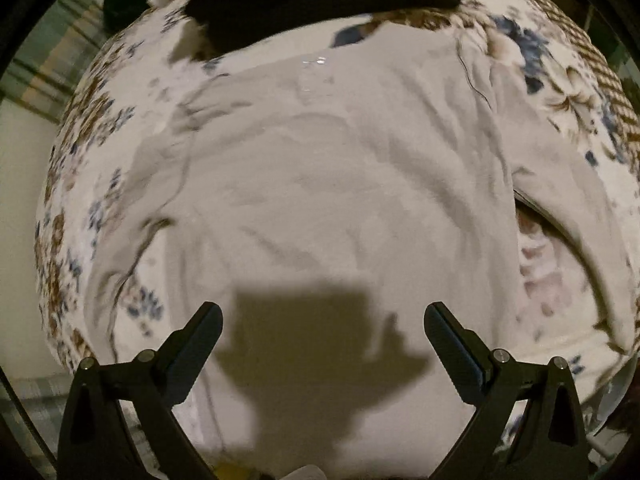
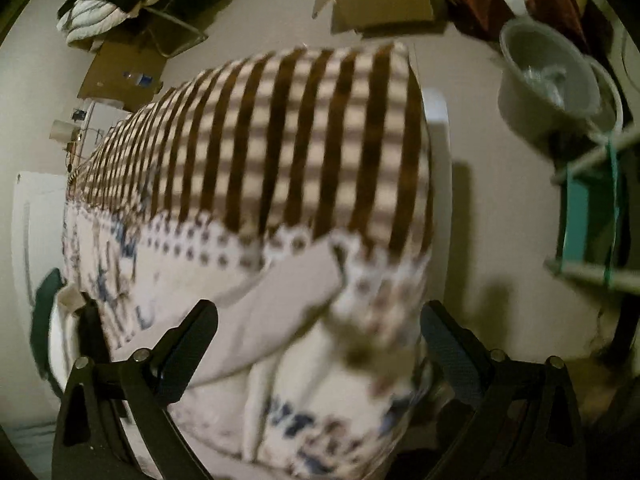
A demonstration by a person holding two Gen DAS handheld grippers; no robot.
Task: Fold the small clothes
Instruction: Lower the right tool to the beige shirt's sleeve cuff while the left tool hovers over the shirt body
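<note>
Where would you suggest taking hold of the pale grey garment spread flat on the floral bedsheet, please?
Probably the sleeve of the grey garment, on the right of the left wrist view. Its edge lifts off the floral bedsheet, leaving a dark gap, so one finger could slip under from that side. The body lies flat with only shallow wrinkles. The left gripper hangs with jaws wide apart above the near hem.

Both wrist views look down, close; share floral bedcover (image 1: 560, 92).
</note>
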